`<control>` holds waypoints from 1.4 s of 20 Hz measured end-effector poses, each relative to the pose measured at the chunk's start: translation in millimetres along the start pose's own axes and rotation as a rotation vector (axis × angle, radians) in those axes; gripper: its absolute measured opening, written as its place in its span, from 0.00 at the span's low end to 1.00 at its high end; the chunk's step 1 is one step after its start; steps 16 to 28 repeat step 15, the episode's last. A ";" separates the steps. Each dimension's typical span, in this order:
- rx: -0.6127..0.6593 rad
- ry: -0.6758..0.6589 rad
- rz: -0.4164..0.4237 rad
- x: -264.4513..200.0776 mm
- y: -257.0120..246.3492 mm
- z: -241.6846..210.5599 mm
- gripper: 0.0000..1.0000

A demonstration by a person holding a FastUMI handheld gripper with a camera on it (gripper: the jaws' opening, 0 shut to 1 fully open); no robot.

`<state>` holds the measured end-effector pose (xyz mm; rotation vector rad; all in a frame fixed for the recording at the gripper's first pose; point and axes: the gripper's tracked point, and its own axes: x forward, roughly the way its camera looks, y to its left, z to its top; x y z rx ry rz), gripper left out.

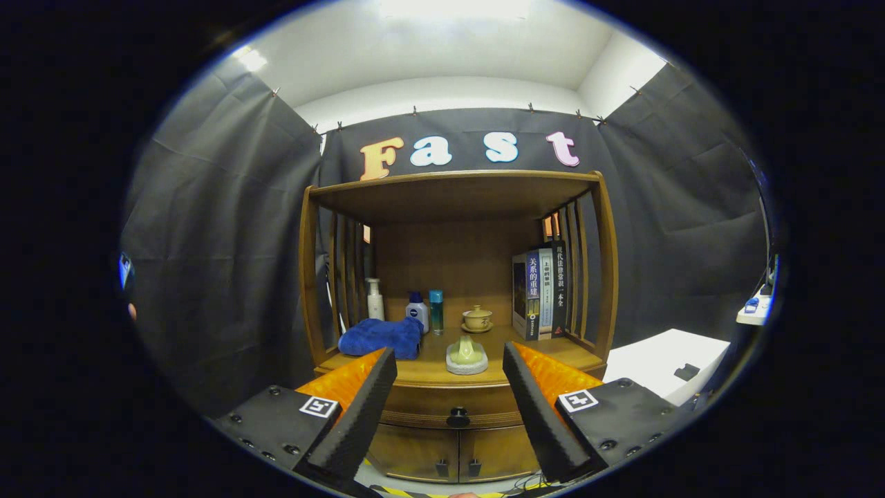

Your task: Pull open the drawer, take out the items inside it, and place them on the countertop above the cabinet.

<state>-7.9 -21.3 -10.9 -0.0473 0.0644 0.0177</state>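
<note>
Tongs: the tongs are standing wide apart and holding nothing, fingers rising from the lower part of the frame.
Drawer: the drawer is sitting shut, front flush with the cabinet, at lower centre just under the table edge.
Knob: the knob is lying in the gap between the two fingers, beyond their tips and a little low of centre.
Axis: the drawer front is running left to right, so a pull would be coming straight back toward the camera.
Table: the table above the drawer is carrying a blue cloth, bottles, a lidded cup and a pale dish.
Stage: this is fitting either a drawer waiting to be opened or one emptied and closed again; its contents are hidden.
</note>
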 end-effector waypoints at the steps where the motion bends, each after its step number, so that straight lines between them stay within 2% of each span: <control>1: -0.001 0.003 0.004 0.3 2.2 -0.9 1.00; 28: 0.015 0.008 0.010 0.1 4.0 -2.3 1.00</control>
